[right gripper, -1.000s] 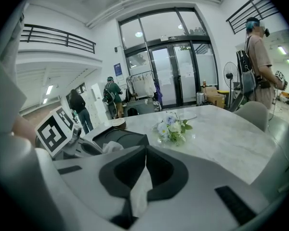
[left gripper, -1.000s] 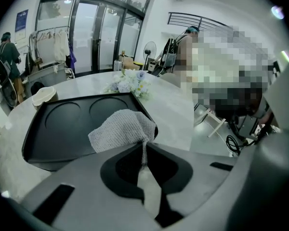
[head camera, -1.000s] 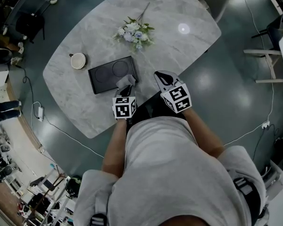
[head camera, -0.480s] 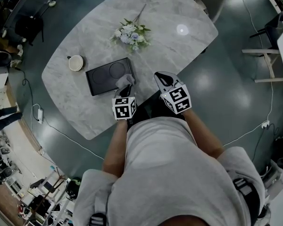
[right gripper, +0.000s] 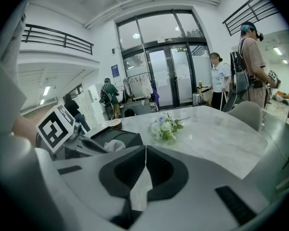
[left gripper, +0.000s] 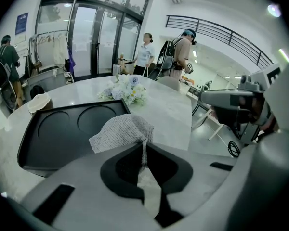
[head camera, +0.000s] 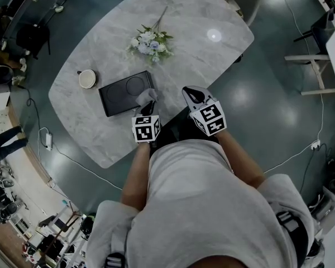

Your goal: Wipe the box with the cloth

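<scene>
- The left gripper (left gripper: 144, 147) (head camera: 149, 106) has its fingers (left gripper: 119, 166) closed on a grey knitted cloth (left gripper: 120, 131) (head camera: 146, 96), with a pinch of the fabric caught between the tips and the rest bunched up ahead of them.
- The cloth sits over the near right corner of the box (left gripper: 58, 136) (head camera: 123, 92). No view shows whether it presses on the surface.
- The box is a flat black one with two round recesses in its top. It lies on the pale marble desk (head camera: 206, 15) (left gripper: 171, 112) near the person's side.
- The right gripper (right gripper: 145, 152) (head camera: 193, 92) has its fingers (right gripper: 119, 171) shut tip to tip with nothing between them. It hangs just beside the left gripper, at the desk's near edge and clear of the box.
- In the right gripper view the left gripper's marker cube (right gripper: 56, 127) and a fold of the cloth show at the left, in front of the box.
- A small bunch of white and pale blue flowers (head camera: 148, 42) (left gripper: 127, 89) (right gripper: 164, 126) lies on the desk beyond the box.
- A round cup (head camera: 87, 78) (left gripper: 38, 102) stands just off the box's far left corner.
- Several people (left gripper: 145, 52) stand in the background by the glass doors (right gripper: 171, 76), away from the desk.
</scene>
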